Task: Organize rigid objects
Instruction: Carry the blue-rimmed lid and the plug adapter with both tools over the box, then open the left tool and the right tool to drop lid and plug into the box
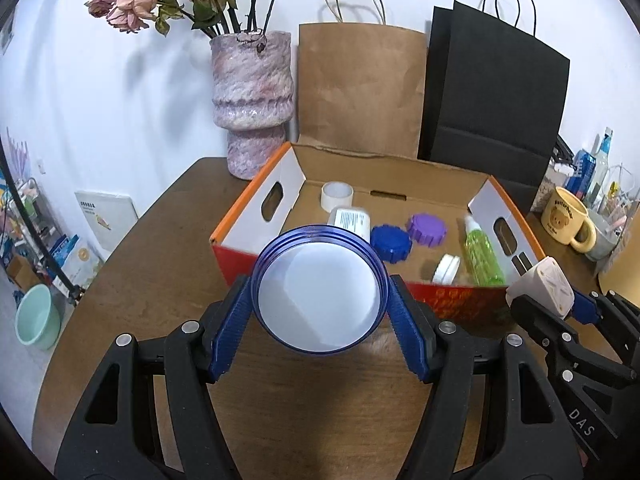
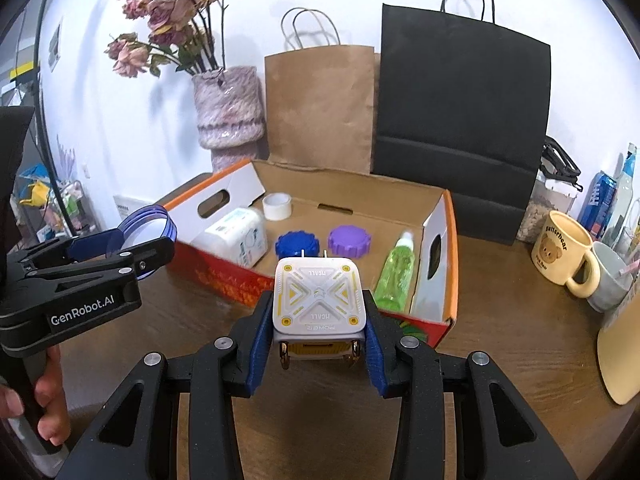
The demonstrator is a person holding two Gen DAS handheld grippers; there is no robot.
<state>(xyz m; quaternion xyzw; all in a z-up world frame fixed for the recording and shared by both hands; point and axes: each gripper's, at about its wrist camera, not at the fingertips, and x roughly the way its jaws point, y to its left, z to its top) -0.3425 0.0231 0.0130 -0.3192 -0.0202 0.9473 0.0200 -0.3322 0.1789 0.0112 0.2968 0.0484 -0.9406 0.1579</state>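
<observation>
Your left gripper (image 1: 320,312) is closest to you, and its blue fingers (image 1: 230,328) squeeze a round blue lid (image 1: 318,294) from both sides. You hold the lid by its rim so its flat white face looks up at you. That way it should not slip out.

Your right gripper (image 2: 320,320) has its fingers (image 2: 260,344) closed on a white power adapter (image 2: 318,300). The fingers press on its two flat sides, and its small metal prongs point away from you, toward the box. Both things hang in the air above the brown worktop (image 2: 500,340), just in front of the cardboard box (image 2: 450,248).

The box is open on top, so you can drop things straight in. Inside it already lie a roll of tape (image 2: 277,206), a white bottle (image 2: 236,236), a dark blue cap (image 2: 297,243), a purple cap (image 2: 349,241) and a green spray bottle (image 2: 396,276). In the left view you can also see a small white jar (image 1: 447,269) near the front wall.

I think the next job is to carry the lid and the adapter over the front wall and set them down in a bare spot on the box floor. The middle, behind the two caps, looks free.

A vase of dried flowers (image 1: 253,104), two paper bags and a bear mug (image 2: 560,254) stand around the box, so keep clear of them.
</observation>
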